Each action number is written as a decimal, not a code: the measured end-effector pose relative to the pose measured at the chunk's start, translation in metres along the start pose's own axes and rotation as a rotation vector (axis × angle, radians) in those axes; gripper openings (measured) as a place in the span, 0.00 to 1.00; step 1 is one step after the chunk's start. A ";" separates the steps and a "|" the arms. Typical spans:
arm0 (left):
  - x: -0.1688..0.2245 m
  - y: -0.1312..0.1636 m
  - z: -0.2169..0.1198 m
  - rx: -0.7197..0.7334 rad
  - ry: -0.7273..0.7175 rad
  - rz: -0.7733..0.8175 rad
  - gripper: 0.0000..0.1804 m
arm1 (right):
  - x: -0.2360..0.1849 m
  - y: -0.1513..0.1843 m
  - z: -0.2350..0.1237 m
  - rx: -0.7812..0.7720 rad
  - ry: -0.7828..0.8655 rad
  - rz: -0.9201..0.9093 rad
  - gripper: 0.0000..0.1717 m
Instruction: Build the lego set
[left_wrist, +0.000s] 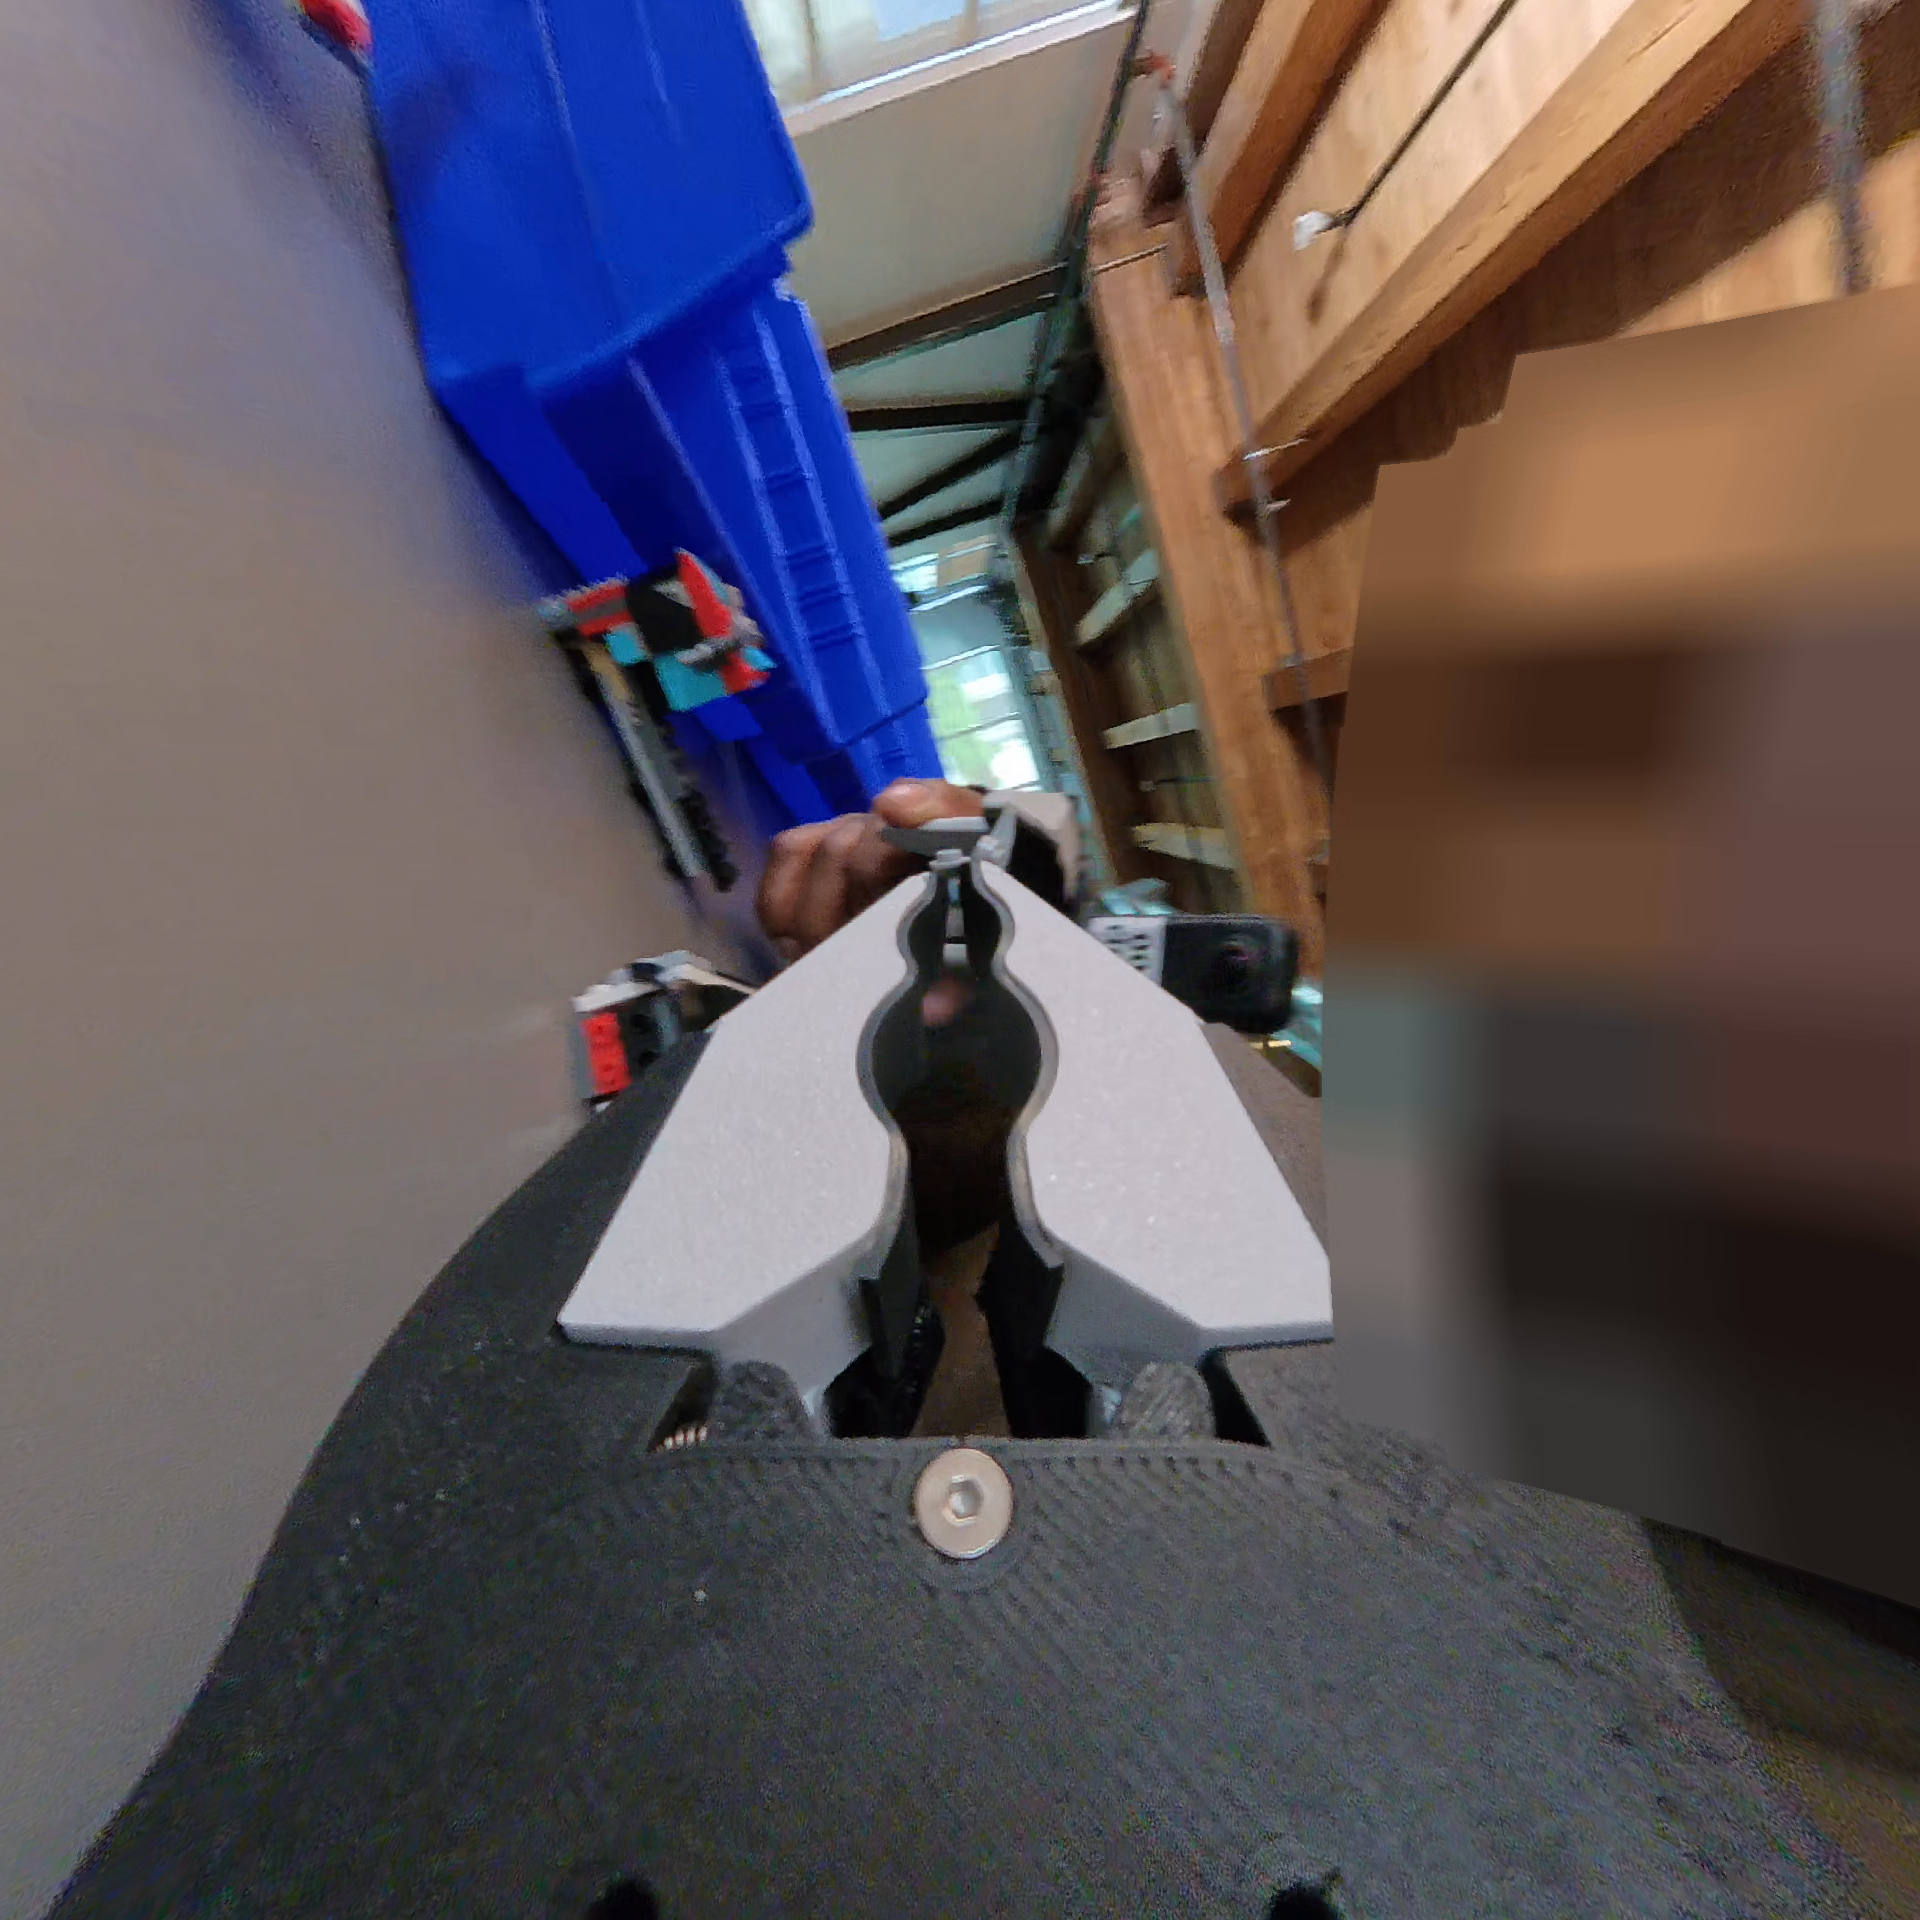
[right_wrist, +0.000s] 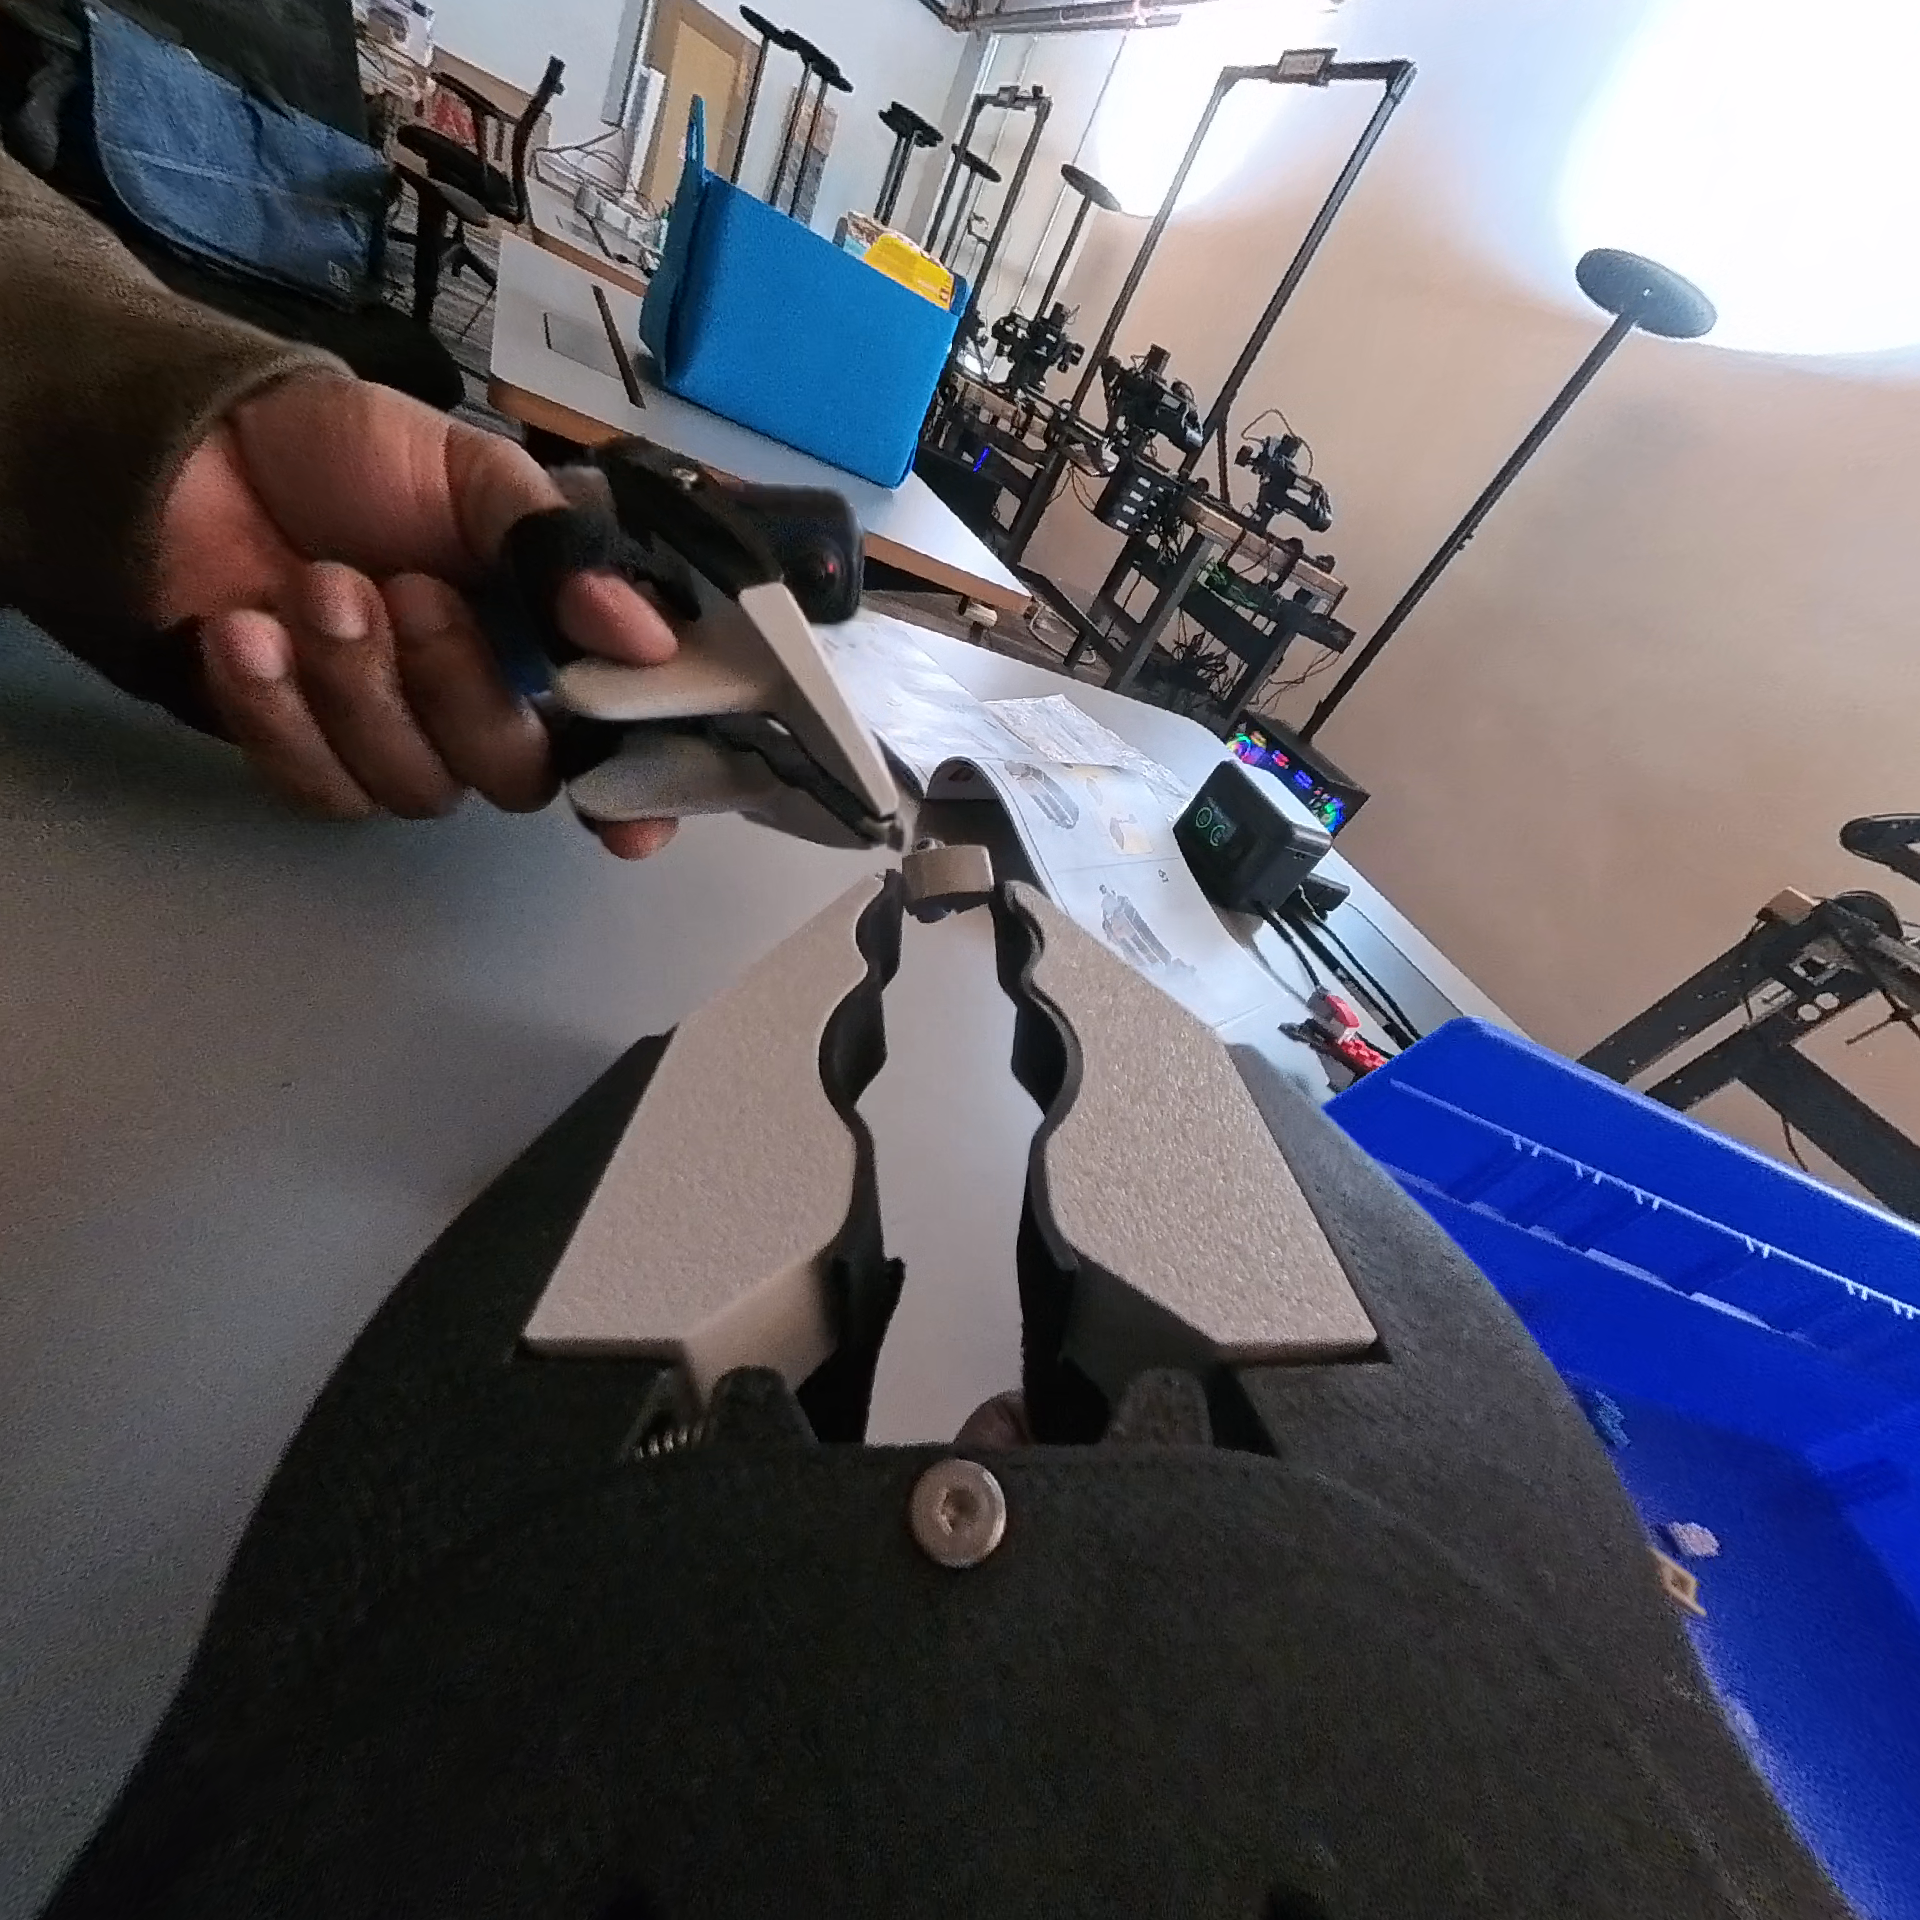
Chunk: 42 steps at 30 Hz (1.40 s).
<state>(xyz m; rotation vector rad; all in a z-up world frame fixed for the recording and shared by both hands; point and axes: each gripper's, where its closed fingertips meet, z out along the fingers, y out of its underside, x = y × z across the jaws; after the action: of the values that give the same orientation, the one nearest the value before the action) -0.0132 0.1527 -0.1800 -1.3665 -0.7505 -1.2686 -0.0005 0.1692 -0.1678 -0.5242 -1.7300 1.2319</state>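
The right gripper (right_wrist: 940, 883) pinches a small grey brick piece (right_wrist: 948, 876) between its fingertips, its jaws parted only by the width of that piece, above the grey desk (right_wrist: 260, 1039). The left gripper (right_wrist: 883, 826), held in a person's hand (right_wrist: 353, 613), comes in from the left of the right wrist view with its fingertips pressed together right at the upper left corner of the grey piece. In the left wrist view the left gripper's (left_wrist: 954, 873) tips are closed on a thin grey pin-like part (left_wrist: 948, 860) that sits under the flat grey piece (left_wrist: 935, 829); behind it shows the other hand (left_wrist: 831, 873) with the right gripper's camera (left_wrist: 1231, 966). An open instruction booklet (right_wrist: 1049, 790) lies on the desk just past the grippers, with a small black device (right_wrist: 1247, 847) and its cables beside it and a few red and grey bricks (right_wrist: 1335, 1023) near a blue bin (right_wrist: 1662, 1226). Stacked blue bins (left_wrist: 644, 364) and a small colourful brick assembly (left_wrist: 675, 644) fill the left view's background.
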 end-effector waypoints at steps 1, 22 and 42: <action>-0.006 -0.002 -0.004 -0.008 -0.063 0.055 0.02 | 0.000 0.001 0.000 -0.006 -0.001 0.007 0.11; -0.079 0.003 -0.055 -0.417 -0.778 0.707 0.04 | 0.003 0.020 0.005 -0.099 -0.022 0.106 0.11; -0.011 -0.066 -0.098 0.022 -0.351 0.739 0.15 | 0.011 0.021 0.006 -0.096 -0.009 0.157 0.11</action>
<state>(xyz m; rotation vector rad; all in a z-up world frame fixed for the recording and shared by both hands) -0.1039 0.0763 -0.1863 -1.6565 -0.4121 -0.4449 -0.0146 0.1831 -0.1829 -0.7246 -1.7898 1.2657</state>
